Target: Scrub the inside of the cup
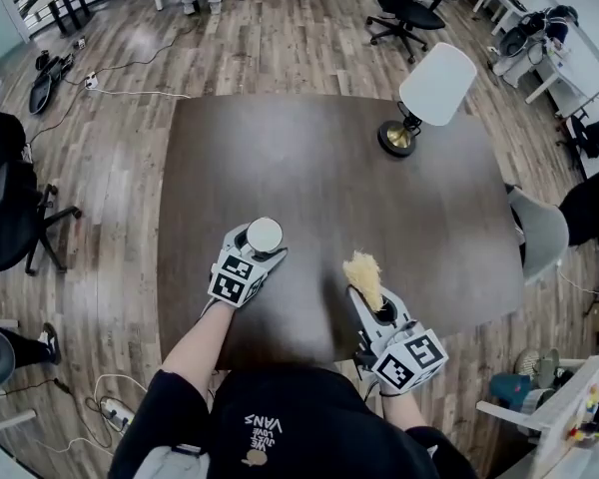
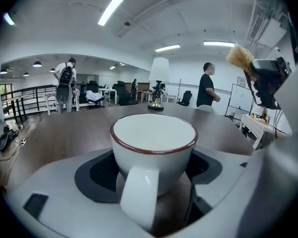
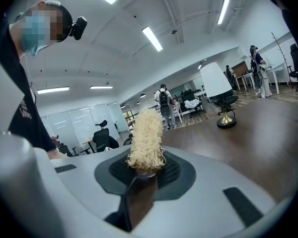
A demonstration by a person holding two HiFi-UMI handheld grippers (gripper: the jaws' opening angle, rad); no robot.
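Observation:
A white cup with a dark red rim [image 2: 153, 150] sits between the jaws of my left gripper [image 2: 154, 175], which is shut on it; its handle points toward the camera and its inside looks empty. In the head view the cup [image 1: 264, 236] is held over the dark table [image 1: 329, 188] by the left gripper [image 1: 248, 263]. My right gripper [image 1: 379, 312] is shut on a scrubber with a tuft of pale yellow fibres [image 1: 363, 277]. The tuft [image 3: 146, 140] stands up out of the right gripper [image 3: 145, 170], a short way to the right of the cup and apart from it.
A table lamp with a white shade [image 1: 435, 86] and brass base [image 1: 396, 139] stands at the table's far right. Office chairs [image 1: 16, 218] surround the table. People [image 2: 206, 89] stand in the background.

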